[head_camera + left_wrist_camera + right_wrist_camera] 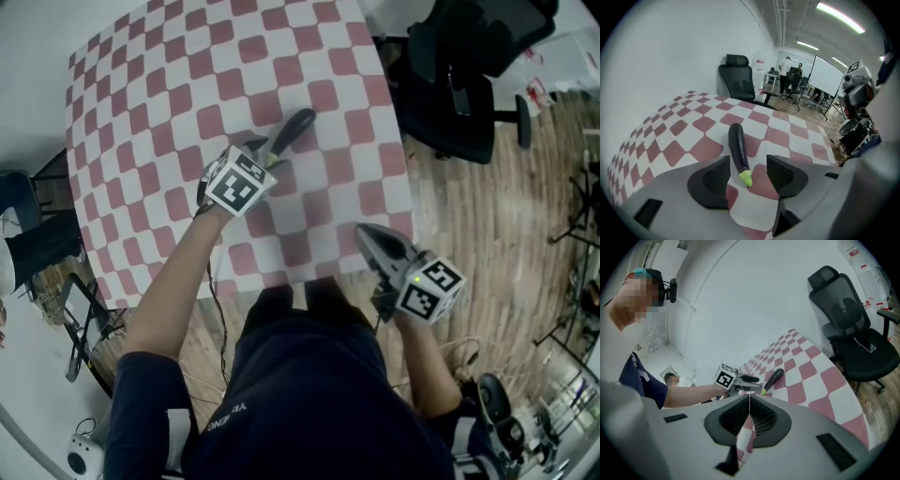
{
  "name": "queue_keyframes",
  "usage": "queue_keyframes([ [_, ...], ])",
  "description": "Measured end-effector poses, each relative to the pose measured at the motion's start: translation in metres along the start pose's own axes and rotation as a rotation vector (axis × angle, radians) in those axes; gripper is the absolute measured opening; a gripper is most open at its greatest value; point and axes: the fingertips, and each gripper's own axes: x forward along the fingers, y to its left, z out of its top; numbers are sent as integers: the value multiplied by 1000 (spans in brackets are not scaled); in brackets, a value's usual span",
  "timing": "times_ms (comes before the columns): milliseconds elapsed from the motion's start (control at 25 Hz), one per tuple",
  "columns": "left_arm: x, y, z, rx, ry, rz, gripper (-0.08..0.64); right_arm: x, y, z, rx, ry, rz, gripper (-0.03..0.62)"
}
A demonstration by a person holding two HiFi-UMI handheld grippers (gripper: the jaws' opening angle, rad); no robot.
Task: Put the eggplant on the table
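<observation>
A dark purple eggplant (293, 131) with a green stem end lies on the red-and-white checked tablecloth (169, 84), near the table's middle. My left gripper (270, 157) stands just in front of it. In the left gripper view the eggplant (737, 147) rests flat on the cloth, and its stem end sits between the jaws of the left gripper (748, 176). Those jaws stand open, with neither pad touching it. My right gripper (367, 236) hovers at the table's near right edge. Its jaws meet, so the right gripper (749, 412) is shut on nothing. From there the eggplant (773, 379) shows farther off.
A black office chair (459, 84) stands on the wooden floor right of the table. The person's body is close to the table's near edge (281, 277). A stand and cables (84, 328) sit at the lower left. Distant people (787, 75) stand in the room.
</observation>
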Motion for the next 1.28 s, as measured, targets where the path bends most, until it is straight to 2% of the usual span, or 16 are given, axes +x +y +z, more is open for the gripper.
queue_keyframes([
  [200, -58, -16, 21, -3, -156, 24, 249, -2, 16, 3, -16, -33, 6, 18],
  [320, -98, -39, 29, -27, -273, 5, 244, -8, 28, 4, -28, -59, 1, 18],
  [400, -125, -58, 32, -53, -362, -23, 169, -11, 36, 4, -43, -73, -2, 18],
  [640, -191, -102, 17, -126, -571, -116, 60, -17, 71, 9, -129, -112, -7, 18],
  [760, -220, -115, -2, -193, -635, -140, 39, -20, 96, 5, -185, -119, 0, 18],
  [920, -252, -128, -23, -244, -701, -123, 32, -19, 129, 4, -270, -146, 8, 18],
  [1120, -276, -143, -38, -229, -727, -119, 26, -22, 165, 4, -372, -176, 8, 18],
  [1280, -295, -159, -32, -204, -771, -172, 26, -20, 189, 5, -436, -177, 30, 18],
])
